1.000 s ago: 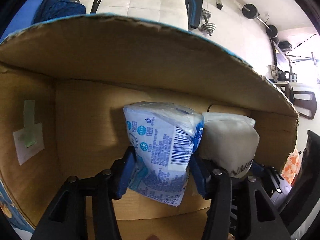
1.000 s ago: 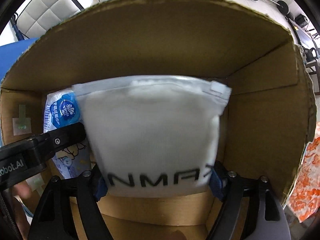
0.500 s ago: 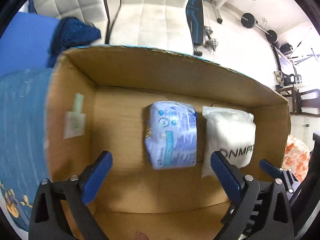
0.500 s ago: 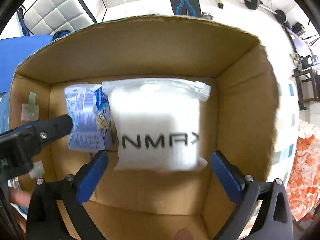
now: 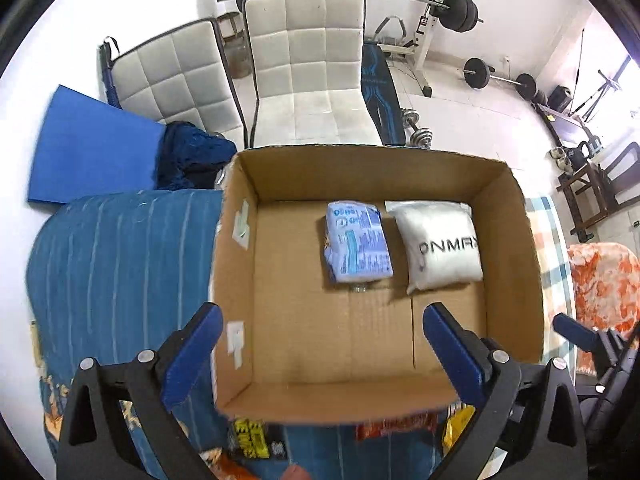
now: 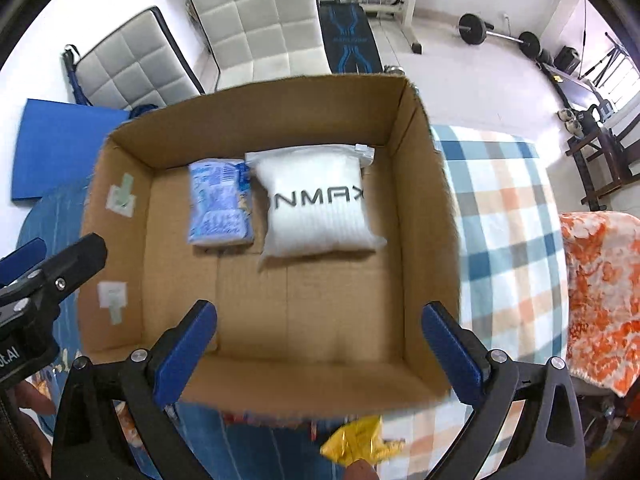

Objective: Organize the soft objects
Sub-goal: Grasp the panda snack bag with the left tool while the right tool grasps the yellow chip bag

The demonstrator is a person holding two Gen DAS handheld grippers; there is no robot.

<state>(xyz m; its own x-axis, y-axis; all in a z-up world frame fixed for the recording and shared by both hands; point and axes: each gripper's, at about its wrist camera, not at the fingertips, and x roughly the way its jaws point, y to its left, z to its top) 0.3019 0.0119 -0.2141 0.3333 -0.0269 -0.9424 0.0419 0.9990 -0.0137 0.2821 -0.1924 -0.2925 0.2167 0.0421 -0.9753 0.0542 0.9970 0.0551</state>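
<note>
Both grippers stand spread and empty above the cardboard box (image 5: 508, 264). The blue packet (image 5: 358, 246) and white pouch (image 6: 318, 212) lie side by side ahead of the fingers. Remaining snack packets (image 6: 360, 444) lie behind the fingers, nearer the right gripper (image 6: 320, 344); the left gripper (image 5: 320, 348) is also wide

Matt brown corrugated cardboard for the box (image 5: 236, 264). Glossy crinkled plastic film around the blue tissue pack (image 5: 357, 247) and the white zip bag (image 5: 438, 249). Soft woven cloth for the checked blanket (image 6: 508, 216).
</note>
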